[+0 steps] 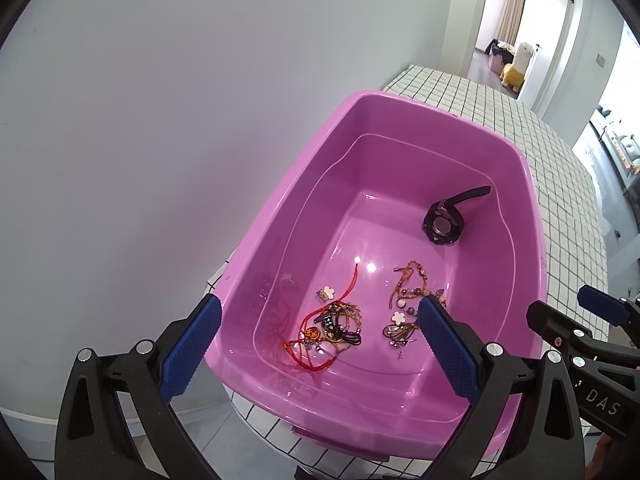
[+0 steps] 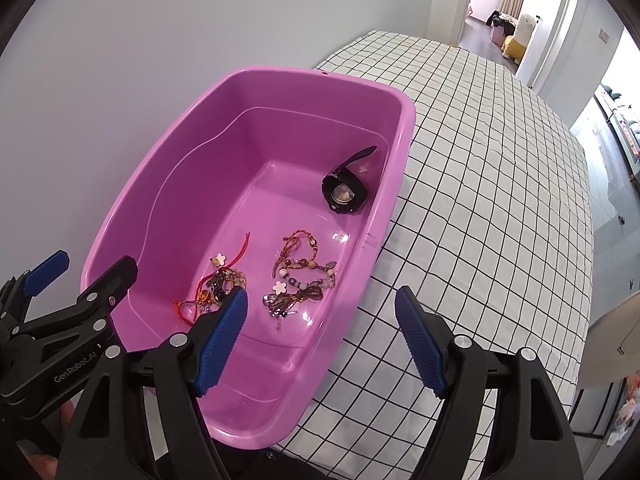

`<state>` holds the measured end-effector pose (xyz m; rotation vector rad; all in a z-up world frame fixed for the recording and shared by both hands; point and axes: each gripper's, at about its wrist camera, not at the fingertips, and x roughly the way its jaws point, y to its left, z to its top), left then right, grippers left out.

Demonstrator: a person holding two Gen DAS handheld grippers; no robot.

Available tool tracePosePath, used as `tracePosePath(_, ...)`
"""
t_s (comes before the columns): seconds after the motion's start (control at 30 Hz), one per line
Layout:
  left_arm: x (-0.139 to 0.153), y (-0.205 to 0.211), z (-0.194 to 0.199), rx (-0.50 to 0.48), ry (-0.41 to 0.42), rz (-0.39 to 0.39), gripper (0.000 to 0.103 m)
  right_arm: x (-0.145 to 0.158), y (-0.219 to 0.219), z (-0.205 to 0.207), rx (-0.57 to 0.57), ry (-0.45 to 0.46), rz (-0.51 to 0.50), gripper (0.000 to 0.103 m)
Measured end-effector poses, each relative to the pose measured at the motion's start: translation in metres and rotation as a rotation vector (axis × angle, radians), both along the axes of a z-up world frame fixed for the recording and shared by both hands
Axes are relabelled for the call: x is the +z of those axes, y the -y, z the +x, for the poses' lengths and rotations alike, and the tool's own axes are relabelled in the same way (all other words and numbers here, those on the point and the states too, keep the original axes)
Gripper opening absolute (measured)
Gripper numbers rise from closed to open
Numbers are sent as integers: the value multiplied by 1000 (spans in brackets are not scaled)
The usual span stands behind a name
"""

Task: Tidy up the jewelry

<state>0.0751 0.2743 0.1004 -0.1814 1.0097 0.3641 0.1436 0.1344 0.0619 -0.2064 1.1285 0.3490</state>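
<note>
Two hand-held grippers hang side by side above a pink plastic tub (image 1: 532, 216), both angled steeply down, both with their blue-padded jaws spread wide and nothing between them. The left gripper (image 1: 318, 334) straddles the tub's near left rim, one pad outside the wall and the other over the basin. The right gripper (image 2: 322, 334) straddles the near right rim, its left pad over the basin and its right pad over the checked tablecloth (image 2: 480, 200).

The jewelry lies loose on the tub's floor, toward its near end. Nearer the left wall sits a tangle of red cord (image 1: 320, 332) knotted with dark bands and small charms, a white flower charm (image 1: 329, 292) at its far edge. Just beside it, toward the right wall, lies a beaded bracelet cluster (image 2: 304, 272) of brown cord with a second white flower. Well apart from both, by the far right corner of the tub, a black watch (image 1: 444, 226) rests with its strap sticking up toward the wall.

The tub stands at the table's left edge, against a plain grey wall (image 1: 160, 120).
</note>
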Motion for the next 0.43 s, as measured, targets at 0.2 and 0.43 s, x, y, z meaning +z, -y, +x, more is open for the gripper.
tracePosePath(0.2,-1,1,1,-4,-12,4,97,0,0,-1,0,-1,0,73)
tracePosePath(0.43,-3,0,3,-11,-16,-12,97,-2,3,-3,-11,-1,6,73)
